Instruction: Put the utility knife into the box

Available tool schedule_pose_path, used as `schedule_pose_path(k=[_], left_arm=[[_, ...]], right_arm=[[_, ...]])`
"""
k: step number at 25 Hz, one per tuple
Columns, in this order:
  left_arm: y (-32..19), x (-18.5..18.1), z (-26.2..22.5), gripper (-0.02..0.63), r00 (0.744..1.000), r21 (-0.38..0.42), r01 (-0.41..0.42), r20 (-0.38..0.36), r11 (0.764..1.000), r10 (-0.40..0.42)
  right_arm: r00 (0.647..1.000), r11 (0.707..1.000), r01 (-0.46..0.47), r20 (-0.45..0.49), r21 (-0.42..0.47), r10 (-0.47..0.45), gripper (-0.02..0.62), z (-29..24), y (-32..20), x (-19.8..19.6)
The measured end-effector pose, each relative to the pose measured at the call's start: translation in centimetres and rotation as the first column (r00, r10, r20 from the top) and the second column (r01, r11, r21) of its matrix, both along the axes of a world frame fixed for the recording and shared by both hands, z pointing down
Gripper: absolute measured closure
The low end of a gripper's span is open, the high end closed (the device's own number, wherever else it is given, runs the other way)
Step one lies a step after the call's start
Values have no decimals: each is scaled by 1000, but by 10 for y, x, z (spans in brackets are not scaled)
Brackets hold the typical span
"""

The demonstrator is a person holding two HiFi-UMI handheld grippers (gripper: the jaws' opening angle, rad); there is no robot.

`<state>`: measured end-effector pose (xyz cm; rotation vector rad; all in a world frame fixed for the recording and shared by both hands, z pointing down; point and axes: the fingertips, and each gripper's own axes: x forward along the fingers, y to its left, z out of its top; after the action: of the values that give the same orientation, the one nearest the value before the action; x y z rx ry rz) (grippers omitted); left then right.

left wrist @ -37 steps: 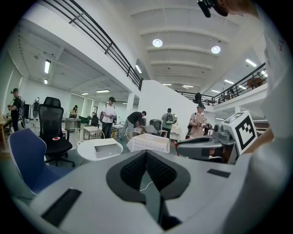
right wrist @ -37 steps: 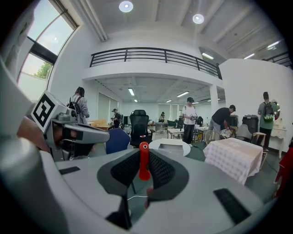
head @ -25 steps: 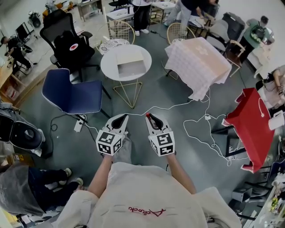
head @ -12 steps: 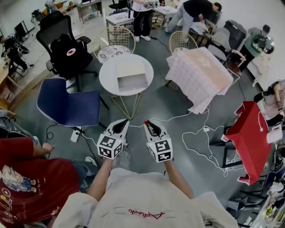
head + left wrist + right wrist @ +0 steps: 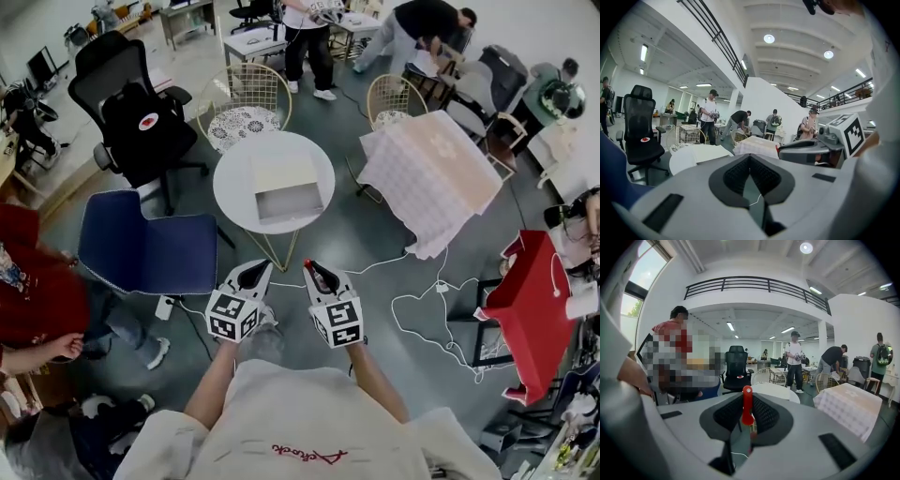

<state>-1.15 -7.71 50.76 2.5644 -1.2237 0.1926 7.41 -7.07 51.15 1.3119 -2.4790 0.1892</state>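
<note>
Grey workshop floor fills the head view; I am standing short of the work surface, so both tools ride in front of my body in a carry posture. At left sits a blue chair (image 5: 150, 251), clear of my path. Next comes the left gripper (image 5: 255, 274), its jaws brought together with nothing between them; I judge it is simply parked as a spare. Ahead, the round white table (image 5: 234, 183) carries the box (image 5: 292, 202); its lid is raised and its interior bare, ready for loading. The right gripper (image 5: 317, 274) is clamped on the utility knife (image 5: 747, 405); the red body stands between the pads with its end poking past the tips, probably so that it cannot swing in transit. The knife is therefore in the air over the floor, well apart from the box. At right, a cloth-covered table (image 5: 431, 173) plays no part.

Against the earlier frames, the table and box sit lower and larger in the head view, so I have closed on them; both grippers keep the same posture and the grip is unchanged; a bystander in red (image 5: 28, 281) has shifted to the left edge.
</note>
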Motion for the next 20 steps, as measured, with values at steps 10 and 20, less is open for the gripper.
schedule_pose_path(k=[10, 20], left_arm=[[-118, -35, -14, 595, 1000, -5, -2, -7, 1000, 2], [-207, -74, -21, 594, 1000, 15, 13, -11, 1000, -13]], right_arm=[[1000, 1000, 1, -11, 6, -1, 528, -18, -122, -35], [1000, 999, 3, -5, 40, -3, 528, -31, -220, -68]])
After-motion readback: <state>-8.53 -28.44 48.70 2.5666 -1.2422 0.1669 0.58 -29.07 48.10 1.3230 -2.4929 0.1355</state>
